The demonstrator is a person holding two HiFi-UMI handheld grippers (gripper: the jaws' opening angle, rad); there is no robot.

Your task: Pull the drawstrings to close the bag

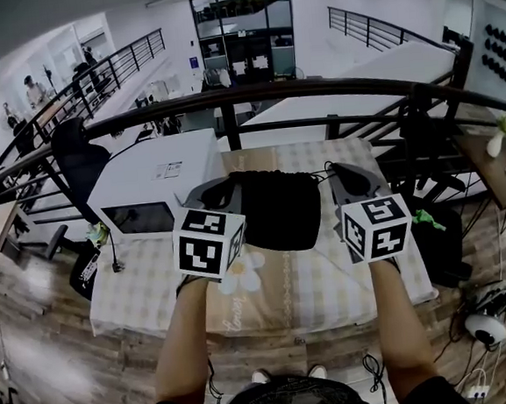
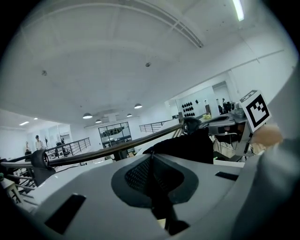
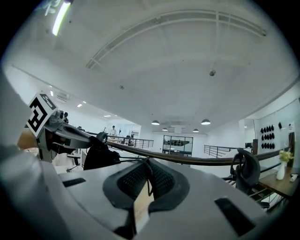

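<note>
A black drawstring bag (image 1: 276,210) lies at the far middle of the table, between my two grippers. My left gripper (image 1: 226,188) is at the bag's left top corner, and its jaws are shut on a dark drawstring (image 2: 151,165). The bag (image 2: 183,146) sits just beyond those jaws. My right gripper (image 1: 334,177) is at the bag's right top corner. Its jaws are shut on a thin black drawstring (image 3: 148,181) that runs taut back to the bag (image 3: 99,155). Each gripper's marker cube shows in the other's view.
The table (image 1: 330,273) has a checked cloth with a flower print. A white box (image 1: 159,183) stands at its back left, close to my left gripper. A dark railing (image 1: 314,90) runs just behind the table. A black chair (image 1: 78,159) stands off to the left.
</note>
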